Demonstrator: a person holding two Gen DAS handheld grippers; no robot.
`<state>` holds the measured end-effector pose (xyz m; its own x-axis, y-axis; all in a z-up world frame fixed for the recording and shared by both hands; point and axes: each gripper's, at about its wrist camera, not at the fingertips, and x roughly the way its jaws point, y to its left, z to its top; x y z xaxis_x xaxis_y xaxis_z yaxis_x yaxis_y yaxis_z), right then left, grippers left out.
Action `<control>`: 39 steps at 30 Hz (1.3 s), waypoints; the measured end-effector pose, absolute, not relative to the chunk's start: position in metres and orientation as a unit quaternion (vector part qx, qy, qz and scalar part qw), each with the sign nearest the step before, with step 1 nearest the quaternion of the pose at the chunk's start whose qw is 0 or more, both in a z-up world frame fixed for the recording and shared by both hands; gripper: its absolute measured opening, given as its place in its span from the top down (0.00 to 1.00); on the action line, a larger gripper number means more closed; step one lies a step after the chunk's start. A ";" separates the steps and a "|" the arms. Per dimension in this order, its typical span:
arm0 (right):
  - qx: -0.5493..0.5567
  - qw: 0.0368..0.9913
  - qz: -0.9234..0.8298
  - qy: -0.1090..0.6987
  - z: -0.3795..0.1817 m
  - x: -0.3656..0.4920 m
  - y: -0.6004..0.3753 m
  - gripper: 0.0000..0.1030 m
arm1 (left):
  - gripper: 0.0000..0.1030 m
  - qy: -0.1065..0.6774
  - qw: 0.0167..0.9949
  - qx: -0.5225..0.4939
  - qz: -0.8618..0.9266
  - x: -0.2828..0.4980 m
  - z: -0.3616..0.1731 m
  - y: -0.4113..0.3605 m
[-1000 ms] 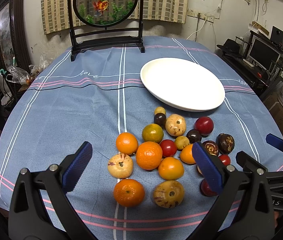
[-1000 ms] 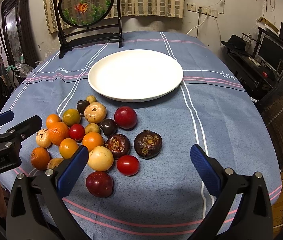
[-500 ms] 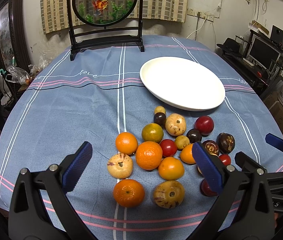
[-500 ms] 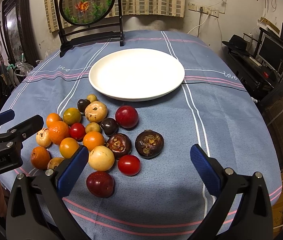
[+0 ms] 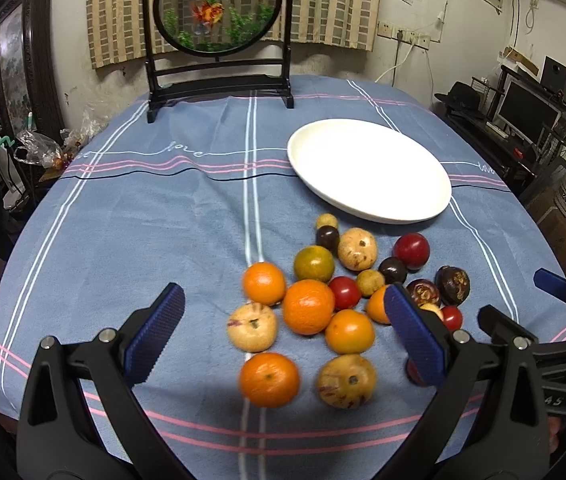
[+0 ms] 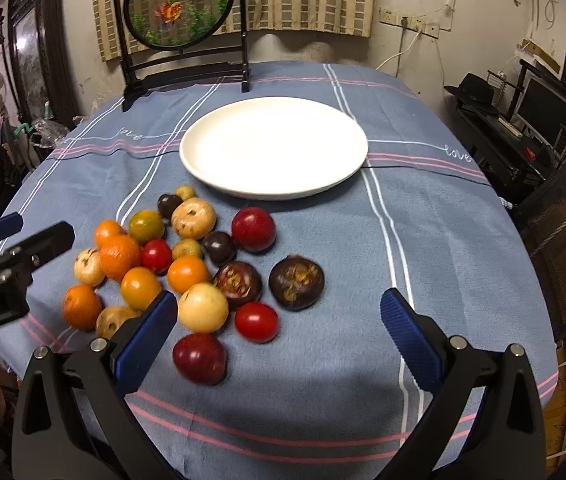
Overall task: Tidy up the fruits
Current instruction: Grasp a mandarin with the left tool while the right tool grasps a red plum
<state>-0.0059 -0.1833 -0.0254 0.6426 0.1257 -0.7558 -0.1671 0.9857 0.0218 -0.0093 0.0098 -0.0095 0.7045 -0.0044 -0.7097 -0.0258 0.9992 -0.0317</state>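
Several fruits lie in a cluster on the blue tablecloth: oranges, pale round fruits, red ones and dark mangosteens. An empty white plate sits just behind them; it also shows in the right wrist view. My left gripper is open and empty, hovering over the cluster's near left side. My right gripper is open and empty, above the cluster's near right side, over a red tomato and a dark red plum.
A black-framed round goldfish screen stands at the table's far edge. A desk with a monitor is off to the right. The table's front edge is just below both grippers.
Both grippers have edged slightly forward toward the fruit; the fruit sits a little lower and larger in both views. Both jaws stay open. No fruit has moved.
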 end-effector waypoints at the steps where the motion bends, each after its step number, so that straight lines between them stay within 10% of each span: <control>1: -0.022 0.904 0.090 0.418 -0.028 -0.010 -0.183 0.01 | 0.02 0.387 0.922 -0.019 0.010 -0.013 -0.013 0.013; 7: -0.024 0.887 0.148 0.437 -0.053 -0.034 -0.173 0.02 | 0.02 0.410 0.912 -0.015 0.029 -0.037 -0.031 0.032; 17: 0.007 0.865 0.207 0.458 -0.091 -0.020 -0.157 0.61 | 0.02 0.439 0.898 -0.014 0.032 -0.063 -0.055 0.049; 26: 0.025 0.872 0.191 0.450 -0.079 -0.030 -0.176 0.61 | 0.05 0.457 0.889 -0.026 -0.005 -0.047 -0.072 0.039; 34: 0.033 0.868 0.194 0.457 -0.084 -0.032 -0.184 0.61 | 0.57 0.451 0.891 -0.038 -0.037 -0.021 -0.090 0.020; 39: 0.037 0.871 0.197 0.449 -0.078 -0.033 -0.188 0.61 | 0.58 0.452 0.888 -0.065 -0.060 -0.025 -0.085 0.023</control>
